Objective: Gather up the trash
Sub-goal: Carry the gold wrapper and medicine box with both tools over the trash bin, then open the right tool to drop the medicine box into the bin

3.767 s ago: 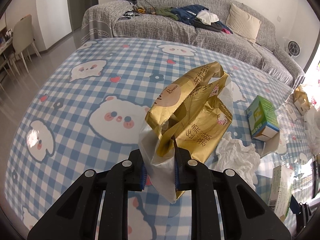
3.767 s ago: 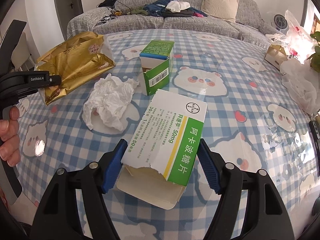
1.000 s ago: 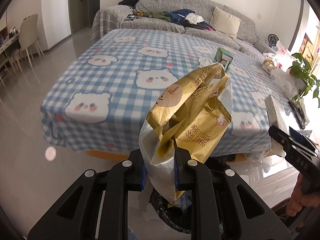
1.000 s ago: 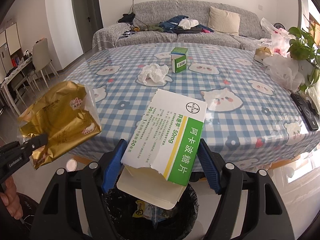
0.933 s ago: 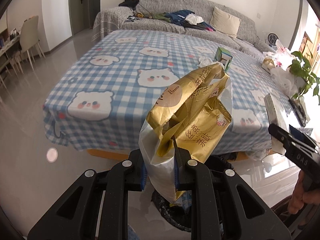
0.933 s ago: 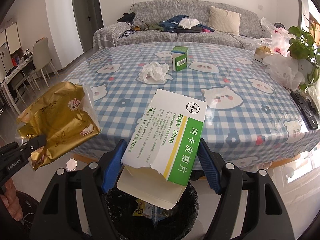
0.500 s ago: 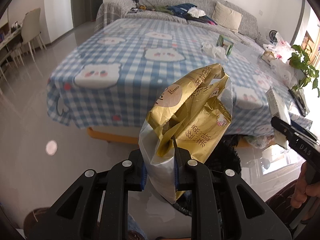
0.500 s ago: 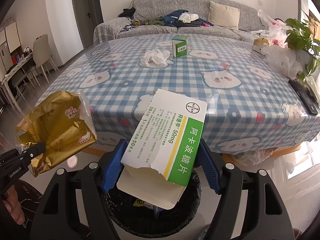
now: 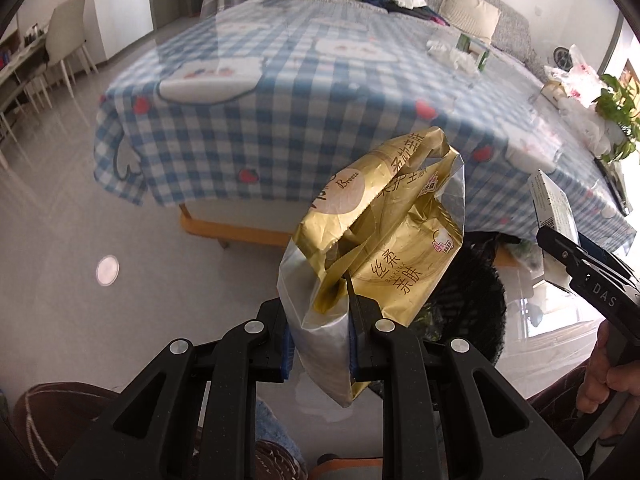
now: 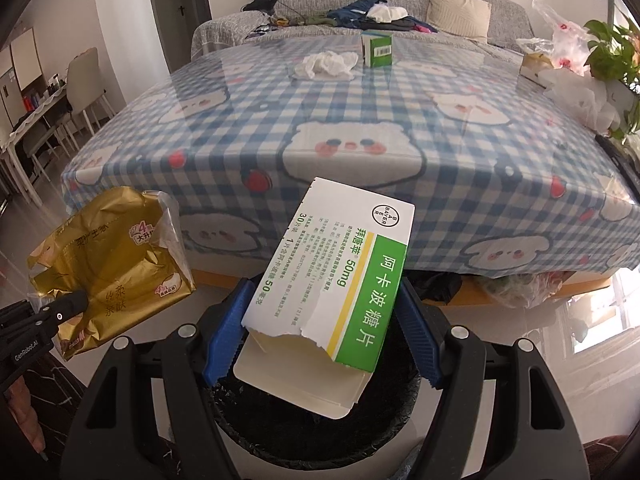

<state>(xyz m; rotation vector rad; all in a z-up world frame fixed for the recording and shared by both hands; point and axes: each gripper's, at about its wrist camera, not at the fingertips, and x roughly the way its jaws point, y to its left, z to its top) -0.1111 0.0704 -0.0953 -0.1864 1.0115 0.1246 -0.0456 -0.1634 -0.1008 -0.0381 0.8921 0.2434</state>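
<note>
left hand-held gripper clamped on gold bag | right hand-held gripper clamped on box | both sank from counter level, box now right above bin, bag left of it | drop seems next

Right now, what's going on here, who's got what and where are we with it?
A person is clearing trash with a gripper in each hand. The left gripper is shut on a crumpled gold wrapper. The right gripper is clamped on a torn white-and-green medicine box, held right above the black-lined trash bin on the floor by the table. Neither piece is released yet. A crumpled tissue and a small green box are on the checked tablecloth.
</note>
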